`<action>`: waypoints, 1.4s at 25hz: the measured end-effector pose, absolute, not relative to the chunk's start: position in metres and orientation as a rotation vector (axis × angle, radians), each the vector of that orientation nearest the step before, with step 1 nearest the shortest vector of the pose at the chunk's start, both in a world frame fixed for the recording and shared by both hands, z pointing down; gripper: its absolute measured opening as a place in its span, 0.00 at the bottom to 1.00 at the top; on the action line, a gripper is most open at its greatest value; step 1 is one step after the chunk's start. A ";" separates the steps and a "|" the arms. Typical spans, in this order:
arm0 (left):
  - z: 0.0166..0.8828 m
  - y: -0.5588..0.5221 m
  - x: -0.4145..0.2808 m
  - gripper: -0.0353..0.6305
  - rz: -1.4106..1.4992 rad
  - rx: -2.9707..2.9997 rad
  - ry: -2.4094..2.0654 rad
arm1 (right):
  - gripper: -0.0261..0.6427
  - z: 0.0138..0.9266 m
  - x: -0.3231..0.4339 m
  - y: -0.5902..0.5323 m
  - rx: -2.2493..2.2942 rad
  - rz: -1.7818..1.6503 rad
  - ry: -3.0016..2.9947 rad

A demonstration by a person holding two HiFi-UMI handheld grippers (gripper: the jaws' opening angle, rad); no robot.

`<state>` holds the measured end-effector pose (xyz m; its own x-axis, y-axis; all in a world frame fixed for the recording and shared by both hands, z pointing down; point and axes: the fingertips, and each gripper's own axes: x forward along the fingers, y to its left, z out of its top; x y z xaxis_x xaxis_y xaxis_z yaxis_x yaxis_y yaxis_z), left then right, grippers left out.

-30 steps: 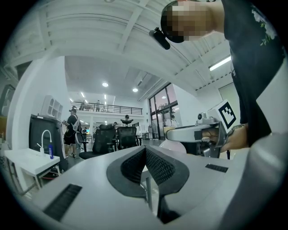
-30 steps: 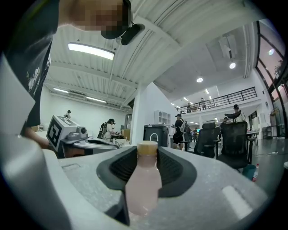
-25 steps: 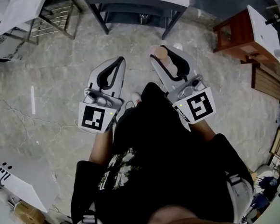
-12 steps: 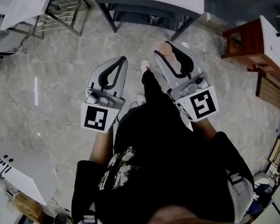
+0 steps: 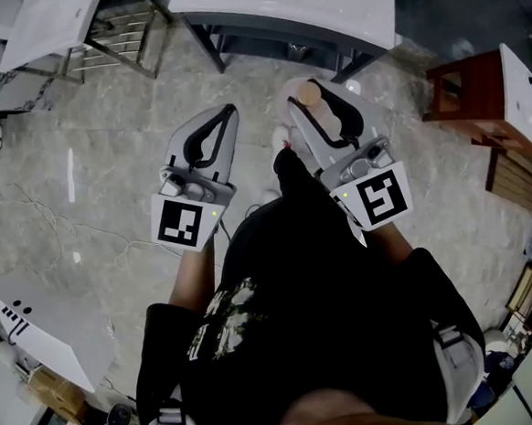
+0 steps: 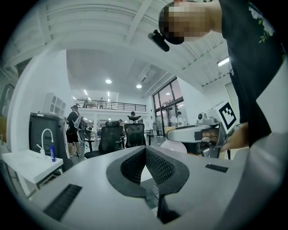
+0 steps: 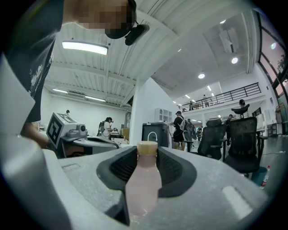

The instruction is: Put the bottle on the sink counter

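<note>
A pale pink bottle (image 5: 319,113) with a tan cap sits upright between the jaws of my right gripper (image 5: 314,89), which is shut on its body. In the right gripper view the bottle (image 7: 143,186) fills the middle, and its cap stands level with the tips of the right gripper (image 7: 147,152). My left gripper (image 5: 230,113) is held beside it, shut, with nothing in its rounded cavity; in its own view the left gripper (image 6: 145,150) has its tips touching. The white sink counter (image 5: 342,8) lies ahead at the top of the head view, above grey marble floor.
A red-brown wooden cabinet (image 5: 465,81) stands at the right and a metal rack (image 5: 115,40) at the upper left. A white table (image 5: 37,335) is at the lower left. A white basin with a faucet (image 6: 45,137), office chairs (image 6: 135,134) and people stand farther off.
The sink counter has slid down into the head view and shows more of its top. Both grippers keep their pose, and the bottle stays in the right one.
</note>
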<state>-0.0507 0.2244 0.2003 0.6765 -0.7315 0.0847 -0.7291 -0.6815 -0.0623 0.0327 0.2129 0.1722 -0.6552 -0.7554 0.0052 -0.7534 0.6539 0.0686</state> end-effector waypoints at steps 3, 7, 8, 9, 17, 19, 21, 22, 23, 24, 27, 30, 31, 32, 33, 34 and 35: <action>0.196 0.196 -0.049 0.07 -0.147 -2.845 1.263 | 0.23 0.170 0.033 0.184 1.269 -0.099 -2.829; 0.195 0.155 -0.050 0.07 -0.161 -2.821 1.284 | 0.23 0.170 0.031 0.143 1.232 -0.115 -2.853; 0.195 0.144 -0.049 0.07 -0.161 -2.814 1.297 | 0.23 0.171 0.032 0.133 1.218 -0.122 -2.856; 0.194 0.134 -0.047 0.07 -0.154 -2.809 1.311 | 0.23 0.171 0.033 0.123 1.207 -0.125 -2.863; 0.186 0.072 -0.018 0.07 -0.200 -2.753 1.322 | 0.23 0.178 0.052 0.066 1.167 -0.093 -2.907; 0.185 0.062 -0.011 0.07 -0.199 -2.750 1.321 | 0.23 0.179 0.057 0.056 1.167 -0.100 -2.909; 0.185 0.055 -0.007 0.07 -0.184 -2.751 1.325 | 0.23 0.179 0.060 0.048 1.165 -0.110 -2.912; 0.185 0.052 -0.004 0.07 -0.182 -2.751 1.321 | 0.23 0.179 0.063 0.044 1.166 -0.112 -2.913; 0.186 0.049 0.000 0.07 -0.182 -2.751 1.313 | 0.23 0.180 0.065 0.041 1.170 -0.112 -2.914; 0.186 0.047 0.003 0.07 -0.178 -2.752 1.307 | 0.23 0.180 0.068 0.038 1.175 -0.112 -2.915; 0.188 0.041 0.006 0.07 -0.168 -2.762 1.308 | 0.23 0.181 0.071 0.031 1.176 -0.126 -2.905; 0.188 0.031 0.007 0.07 -0.144 -2.772 1.296 | 0.23 0.179 0.071 0.025 1.192 -0.134 -2.906; 0.189 0.028 0.009 0.07 -0.141 -2.775 1.286 | 0.23 0.179 0.072 0.024 1.199 -0.131 -2.905; 0.191 0.024 0.012 0.07 -0.142 -2.781 1.275 | 0.23 0.180 0.075 0.022 1.207 -0.127 -2.898; 0.192 0.020 0.016 0.07 -0.145 -2.787 1.262 | 0.23 0.181 0.078 0.019 1.217 -0.126 -2.889; 0.194 0.016 0.019 0.07 -0.147 -2.793 1.247 | 0.23 0.182 0.082 0.015 1.229 -0.126 -2.879; 0.195 0.011 0.022 0.07 -0.148 -2.797 1.233 | 0.23 0.183 0.085 0.011 1.241 -0.128 -2.870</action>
